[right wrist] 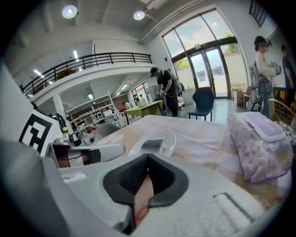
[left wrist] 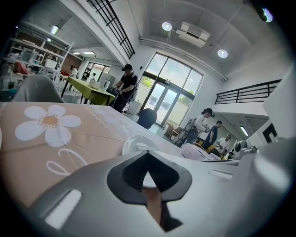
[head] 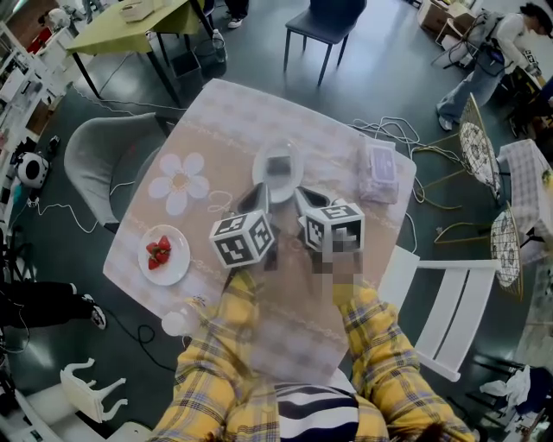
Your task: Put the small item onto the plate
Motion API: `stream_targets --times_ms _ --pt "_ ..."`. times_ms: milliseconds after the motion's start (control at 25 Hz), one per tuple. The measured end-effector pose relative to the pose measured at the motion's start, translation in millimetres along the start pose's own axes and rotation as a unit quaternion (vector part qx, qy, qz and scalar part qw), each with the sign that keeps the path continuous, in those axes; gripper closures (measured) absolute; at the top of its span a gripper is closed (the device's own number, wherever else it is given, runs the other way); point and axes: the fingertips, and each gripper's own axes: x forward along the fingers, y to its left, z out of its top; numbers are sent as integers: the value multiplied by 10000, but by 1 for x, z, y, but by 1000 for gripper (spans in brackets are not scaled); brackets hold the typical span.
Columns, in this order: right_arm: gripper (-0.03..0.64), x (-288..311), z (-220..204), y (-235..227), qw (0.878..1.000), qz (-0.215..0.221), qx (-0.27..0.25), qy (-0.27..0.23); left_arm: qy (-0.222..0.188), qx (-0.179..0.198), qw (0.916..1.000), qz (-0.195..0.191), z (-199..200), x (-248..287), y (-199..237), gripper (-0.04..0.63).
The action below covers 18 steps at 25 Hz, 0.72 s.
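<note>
Looks basically done: small item (head: 278, 166) seems to sit on the plate (head: 257, 164). Your left tongs (head: 257, 197) and right tongs (head: 304, 198) are both closed, holding nothing.

Floor (head: 259, 52): dark grey, with loose cables (head: 406, 138).
Furniture: green table (head: 130, 30); dark chair (head: 321, 22); grey shell chair (head: 95, 155); white slatted chair (head: 449, 319); gold wire chairs (head: 479, 142); storage shelving (left wrist: 27, 51).
Walls: white, with tall glazed doors (left wrist: 169, 95) and a black mezzanine railing (right wrist: 88, 60).
Lighting: round ceiling downlights (left wrist: 167, 26), plus daylight.
</note>
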Motion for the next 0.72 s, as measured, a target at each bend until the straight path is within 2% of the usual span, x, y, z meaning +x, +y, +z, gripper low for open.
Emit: stream_targets --times_ms 720 --pt "618 -81 -15 35 9992 -19 -282 -273 -58 214 9995 -243 -23 -85 -38 594"
